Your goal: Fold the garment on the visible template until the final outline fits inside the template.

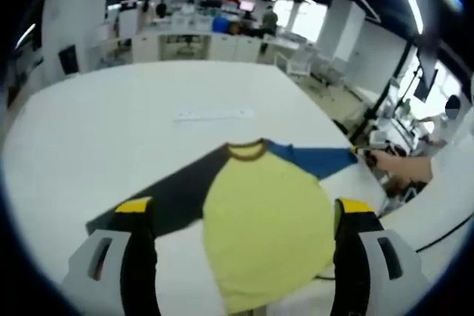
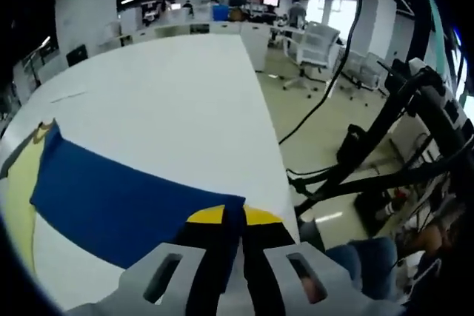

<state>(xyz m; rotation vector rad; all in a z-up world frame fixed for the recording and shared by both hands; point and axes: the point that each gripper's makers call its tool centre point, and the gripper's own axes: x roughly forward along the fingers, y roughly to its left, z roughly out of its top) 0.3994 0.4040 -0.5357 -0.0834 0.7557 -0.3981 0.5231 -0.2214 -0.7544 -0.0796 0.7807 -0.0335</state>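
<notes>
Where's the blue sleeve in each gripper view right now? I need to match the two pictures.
Left gripper view: the blue sleeve runs right from the collar toward the right gripper at its end.
Right gripper view: it stretches from left to bottom centre, its cuff pinched in the jaws.
Shared landmark: the white table.

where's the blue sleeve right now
The blue sleeve lies stretched across the white table toward its right edge, its cuff pinched in the right gripper; in the left gripper view it runs right from the brown collar.
</notes>
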